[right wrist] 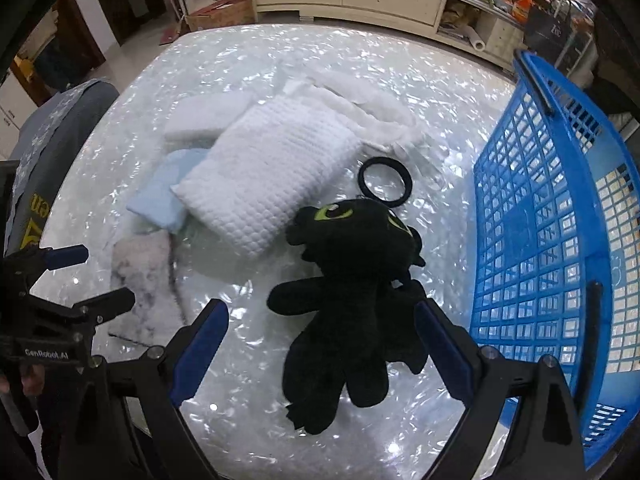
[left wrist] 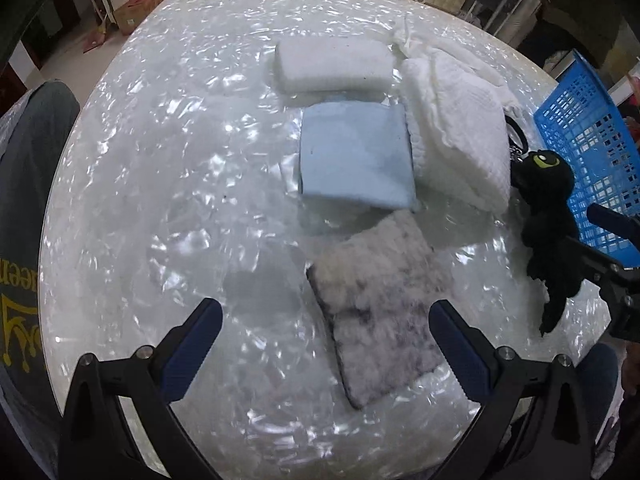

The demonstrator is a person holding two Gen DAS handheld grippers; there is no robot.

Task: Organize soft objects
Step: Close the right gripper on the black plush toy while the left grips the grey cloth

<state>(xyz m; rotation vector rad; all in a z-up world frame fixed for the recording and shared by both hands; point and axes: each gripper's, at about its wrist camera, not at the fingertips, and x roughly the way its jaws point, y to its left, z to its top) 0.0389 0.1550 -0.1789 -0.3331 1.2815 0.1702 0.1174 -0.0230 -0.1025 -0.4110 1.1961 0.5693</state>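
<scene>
Here both hand-held grippers gape: left hand-held gripper (left wrist: 324, 340) over grey pad (left wrist: 380, 304), right hand-held gripper (right wrist: 322, 340) astride black plush (right wrist: 356, 292), blue basket (right wrist: 560, 264) beside

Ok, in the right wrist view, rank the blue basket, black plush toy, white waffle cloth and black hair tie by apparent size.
1. blue basket
2. black plush toy and white waffle cloth: look alike; the toy is nearer the camera, so unranked
3. black hair tie
</scene>
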